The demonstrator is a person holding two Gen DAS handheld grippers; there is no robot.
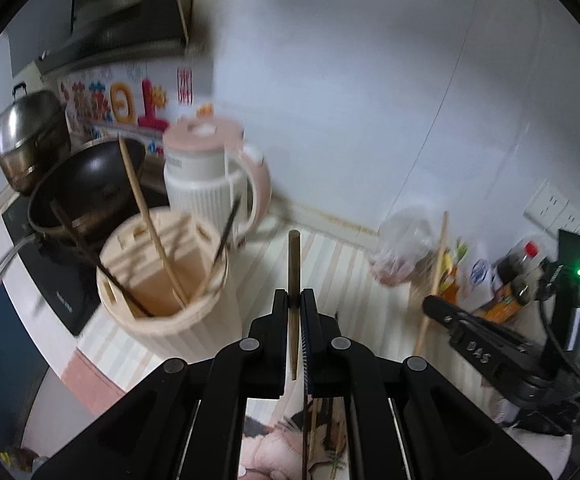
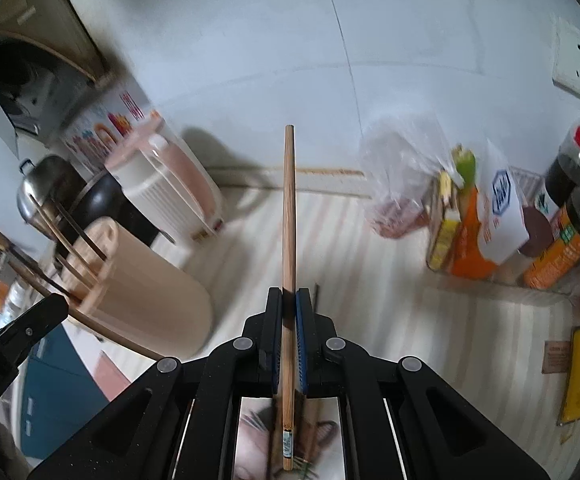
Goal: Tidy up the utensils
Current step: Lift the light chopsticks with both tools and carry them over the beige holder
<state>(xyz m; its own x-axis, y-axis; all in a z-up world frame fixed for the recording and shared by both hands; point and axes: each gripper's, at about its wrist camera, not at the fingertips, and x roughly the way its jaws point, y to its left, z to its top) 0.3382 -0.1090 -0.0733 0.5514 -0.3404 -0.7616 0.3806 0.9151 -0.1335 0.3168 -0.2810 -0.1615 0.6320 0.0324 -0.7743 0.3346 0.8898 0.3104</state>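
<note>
My left gripper (image 1: 294,296) is shut on a dark brown chopstick (image 1: 294,256) that stands up between its pads, above the striped counter. To its left stands a beige round utensil holder (image 1: 194,320) with several chopsticks leaning in its slots. My right gripper (image 2: 288,296) is shut on a light wooden chopstick (image 2: 288,208), held upright over the counter. In the right wrist view the utensil holder (image 2: 150,292) is at lower left, with the left gripper (image 2: 60,305) beside it. In the left wrist view the right gripper (image 1: 429,305) and its light chopstick (image 1: 437,264) are at right.
A white and pink jug (image 1: 214,176) stands behind the holder, with a black wok (image 1: 90,184) and a steel pot (image 1: 30,136) on the hob to the left. Jars and bottles (image 2: 561,240), a plastic bag (image 2: 401,176) and a yellow object (image 2: 577,376) crowd the counter's right side.
</note>
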